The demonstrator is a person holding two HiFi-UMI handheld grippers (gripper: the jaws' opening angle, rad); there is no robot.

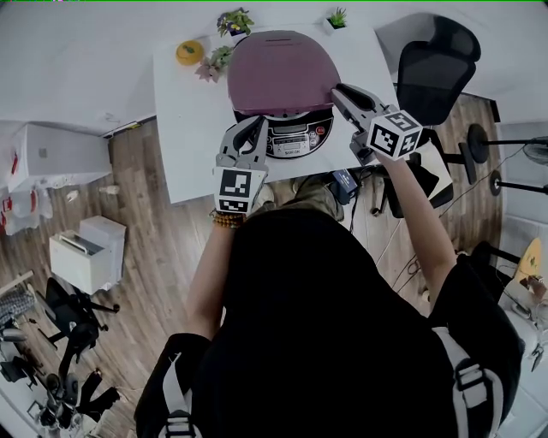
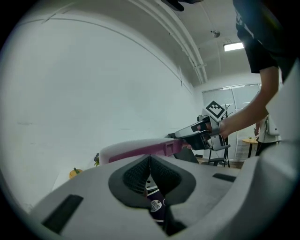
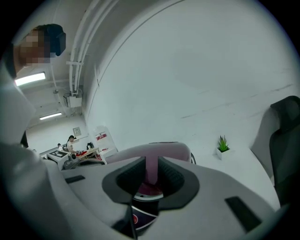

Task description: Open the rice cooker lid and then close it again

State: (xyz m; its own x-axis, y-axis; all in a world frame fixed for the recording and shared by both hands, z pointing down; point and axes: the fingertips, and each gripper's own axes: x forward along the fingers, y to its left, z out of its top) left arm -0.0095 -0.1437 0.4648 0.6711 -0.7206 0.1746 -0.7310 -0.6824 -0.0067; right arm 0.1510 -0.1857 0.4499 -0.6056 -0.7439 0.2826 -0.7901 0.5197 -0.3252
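Note:
The rice cooker stands on a white table, and its mauve lid is raised partway. My right gripper is at the lid's front right edge. In the right gripper view its pads clamp the lid's rim, so the right gripper is shut on it. My left gripper rests against the cooker's front left, beside the control panel. Its pads meet at the tip with nothing between them, so the left gripper is shut. The lid stretches across above it.
On the table's far side are a yellow object and small potted plants. A black office chair stands right of the table. White cabinets stand on the wooden floor at the left.

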